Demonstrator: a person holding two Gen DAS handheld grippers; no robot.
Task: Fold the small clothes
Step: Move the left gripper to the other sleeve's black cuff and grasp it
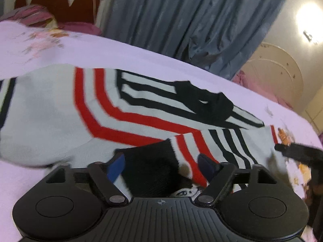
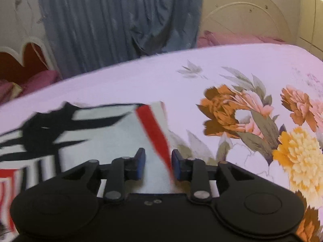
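A white knitted sweater (image 1: 50, 117) with red and black stripes lies spread on the bed. Its sleeve is folded over the body, and the black cuff (image 1: 149, 167) lies between the fingers of my left gripper (image 1: 161, 168). That gripper stands wide open, its blue pads (image 1: 116, 169) clear of the cuff. In the right wrist view the sweater's edge with a red stripe (image 2: 153, 129) runs between the fingers of my right gripper (image 2: 158, 164). Those fingers are partly open, with a gap on each side of the fabric. The rest of the sweater (image 2: 97, 141) is blurred.
The bed sheet (image 2: 201, 60) is pale lilac with orange and yellow flowers (image 2: 226, 109) to the right of the sweater. Grey-blue curtains (image 1: 181, 20) hang behind the bed. Pink pillows (image 1: 36, 14) and a cream headboard (image 2: 242, 20) stand at its ends. A black part of the other hand-held tool (image 1: 298, 153) reaches in at right.
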